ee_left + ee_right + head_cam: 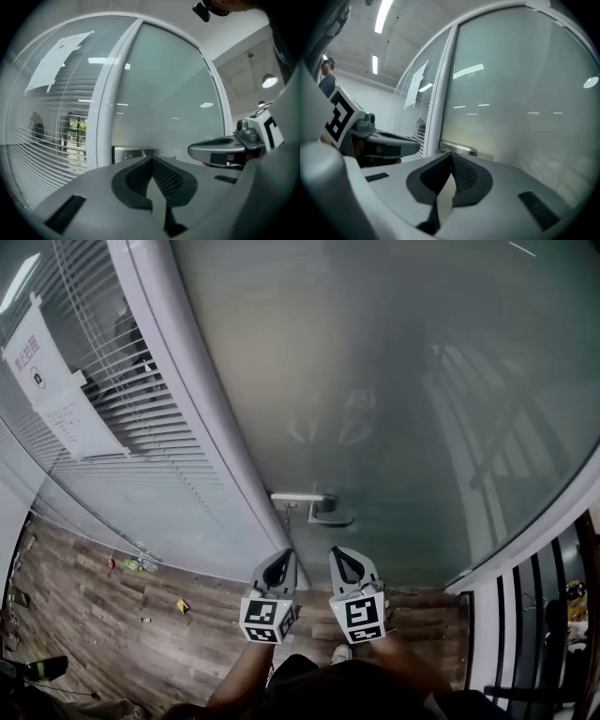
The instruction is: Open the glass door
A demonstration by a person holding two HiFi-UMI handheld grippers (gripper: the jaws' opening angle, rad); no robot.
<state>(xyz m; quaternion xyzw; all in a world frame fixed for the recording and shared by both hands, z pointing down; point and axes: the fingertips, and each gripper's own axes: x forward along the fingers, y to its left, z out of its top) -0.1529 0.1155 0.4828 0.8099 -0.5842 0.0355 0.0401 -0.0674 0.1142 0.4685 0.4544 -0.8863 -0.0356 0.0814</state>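
Note:
The frosted glass door point(394, 381) fills the head view, closed, with a metal lever handle point(328, 516) on a steel plate point(298, 497) near its left edge. My left gripper point(284, 555) and right gripper point(338, 552) are side by side just below and short of the handle, touching nothing. Both point at the door roughly level. In the left gripper view the left gripper point(152, 160) has its jaws meeting at the tip, empty, with the steel plate point(134, 151) just beyond. In the right gripper view the right gripper point(451, 155) is likewise shut on nothing, the steel plate point(459, 149) ahead.
A white frame post point(187, 399) stands left of the door. Beyond it is a glass wall with blinds point(131, 437) and a paper notice point(52, 381). Small bits of litter point(141, 565) lie on the wooden floor point(103, 615). Another white frame point(525, 554) bounds the door's right side.

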